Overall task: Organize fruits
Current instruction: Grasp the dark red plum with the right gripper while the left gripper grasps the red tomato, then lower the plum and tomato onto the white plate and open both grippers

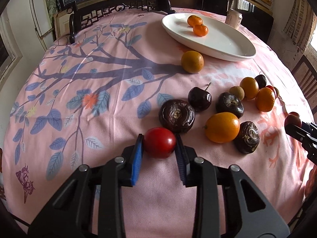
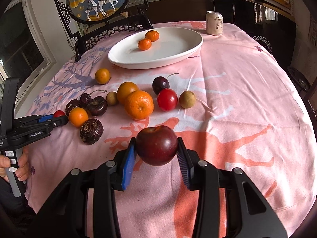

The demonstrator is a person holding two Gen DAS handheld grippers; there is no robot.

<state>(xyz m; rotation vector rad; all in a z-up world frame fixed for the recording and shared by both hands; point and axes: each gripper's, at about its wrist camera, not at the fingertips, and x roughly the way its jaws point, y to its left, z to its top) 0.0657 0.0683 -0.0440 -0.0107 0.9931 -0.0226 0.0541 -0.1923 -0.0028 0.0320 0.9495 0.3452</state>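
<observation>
two grips loaded. left gripper (image 1: 159, 145) fingers clamped on a cherry tomato (image 1: 159, 142), low over the surface, well short of the white plate (image 2: 122, 61). right gripper (image 2: 157, 148) fingers clamped on a dark plum (image 2: 156, 145), also short of the plate. advice: lift clear of the loose fruit between, release gently beside the two mandarins (image 2: 148, 39) on the plate.

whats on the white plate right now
Two small oranges sit side by side toward the far end of the white plate; the rest of its surface shows bare. Whatever lies under the plate on the tablecloth is hidden.
</observation>
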